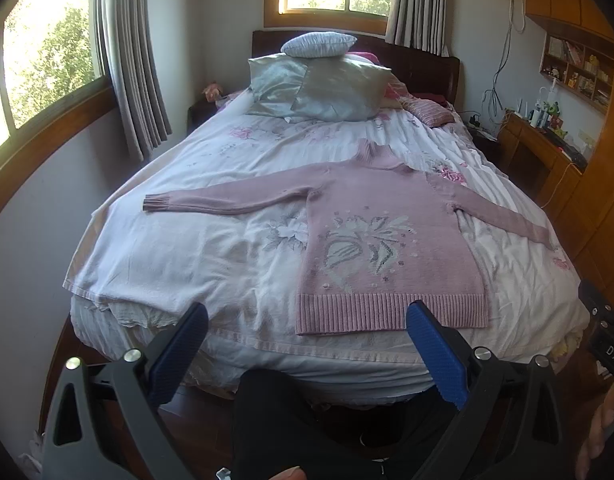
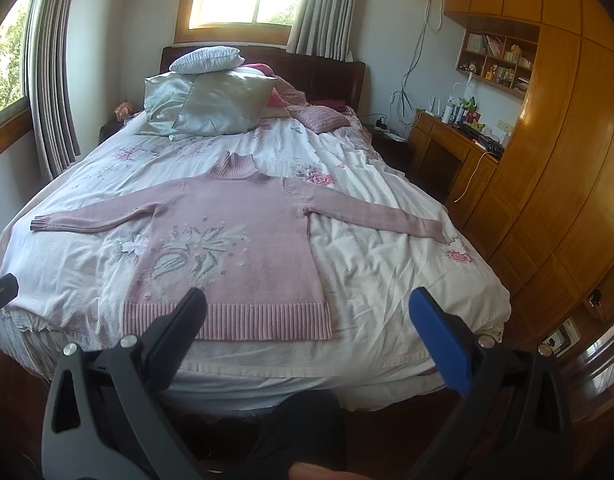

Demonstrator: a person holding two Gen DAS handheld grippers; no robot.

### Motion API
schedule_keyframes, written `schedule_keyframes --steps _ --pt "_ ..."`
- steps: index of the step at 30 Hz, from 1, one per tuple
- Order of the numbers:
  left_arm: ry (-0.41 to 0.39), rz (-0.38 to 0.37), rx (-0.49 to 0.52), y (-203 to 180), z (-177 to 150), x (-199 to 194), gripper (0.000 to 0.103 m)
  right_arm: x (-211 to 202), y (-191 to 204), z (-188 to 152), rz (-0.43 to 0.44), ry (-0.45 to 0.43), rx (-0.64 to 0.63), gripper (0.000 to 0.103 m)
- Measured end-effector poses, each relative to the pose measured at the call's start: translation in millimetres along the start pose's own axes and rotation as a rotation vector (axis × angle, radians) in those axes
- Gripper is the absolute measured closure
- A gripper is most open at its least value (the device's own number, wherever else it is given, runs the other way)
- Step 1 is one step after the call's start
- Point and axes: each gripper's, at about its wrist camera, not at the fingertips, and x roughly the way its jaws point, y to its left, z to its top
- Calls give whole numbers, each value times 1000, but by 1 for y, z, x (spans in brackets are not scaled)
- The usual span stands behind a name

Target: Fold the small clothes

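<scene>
Lying flat and face up on the bed (image 1: pixel 179 248), sleeves stretched out to both sides, the pink sweater (image 1: pixel 387 248) has its ribbed hem at the bed's foot edge, just beyond both claws. The left claw (image 1: pixel 307 316) and the right claw (image 2: pixel 307 304) hang spread wide and empty short of that hem, touching nothing. In the left view the sweater's right cuff is hard to make out.

Both tongs spread wide, above foot edge of bed (image 1: pixel 155 264), nothing between fingers. Sweater (image 1: pixel 387 248) flat, sleeves out sideways; bare sheet open on either side of body and below sleeves. Pillows (image 1: pixel 319 88) stacked far at headboard. Wardrobe (image 2: pixel 567 160) close along right bed side; wall hugs left.
</scene>
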Motion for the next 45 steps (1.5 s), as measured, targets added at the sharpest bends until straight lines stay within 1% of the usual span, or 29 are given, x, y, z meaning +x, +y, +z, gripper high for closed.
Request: schedule_keyframes --steps 31,43,45 --pt "-1 6 1 -1 -2 3 3 3 2 2 -3 0 1 2" --pt "-6 5 1 7 6 2 3 1 2 2 1 -8 -4 2" --pt "-10 9 -1 10 8 -7 3 0 2 2 0 -11 -6 2"
